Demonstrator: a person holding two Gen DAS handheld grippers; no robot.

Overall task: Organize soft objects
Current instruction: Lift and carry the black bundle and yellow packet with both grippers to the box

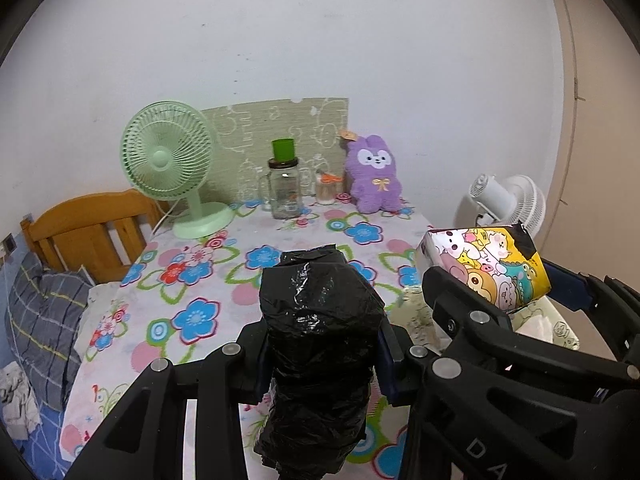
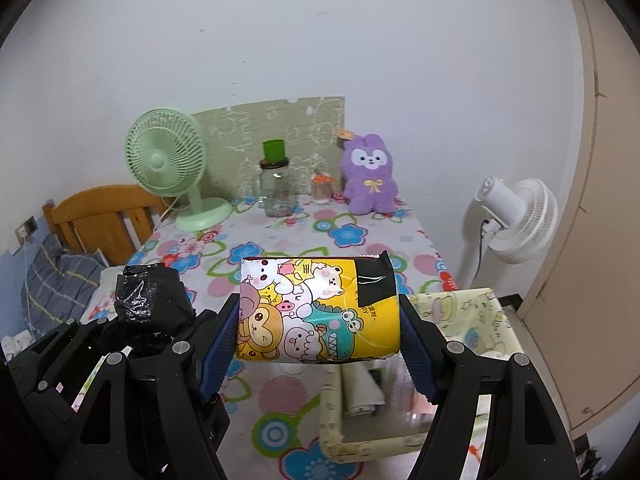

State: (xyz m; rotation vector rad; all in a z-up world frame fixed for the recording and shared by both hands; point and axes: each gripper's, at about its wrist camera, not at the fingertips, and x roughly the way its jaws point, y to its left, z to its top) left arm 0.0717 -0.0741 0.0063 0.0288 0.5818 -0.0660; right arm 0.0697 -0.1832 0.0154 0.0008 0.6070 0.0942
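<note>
The right tool [image 2: 320, 340] pinches the cartoon-printed tissue pack [image 2: 318, 308] crosswise above the open storage box [image 2: 496, 320] at lower right, while the left tool [image 1: 320, 356] grips a black bag roll [image 1: 320, 320].

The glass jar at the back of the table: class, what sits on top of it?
A green cup stands on the glass jar, over its dark lid. The cup's inside cannot be seen.

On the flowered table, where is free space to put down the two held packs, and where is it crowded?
The free patch is the middle of the flowered tablecloth, between the back row and the grippers. The back edge is crowded: green fan, glass jar, purple plush rabbit. The fabric box sits at the right, its inside partly filled.
</note>
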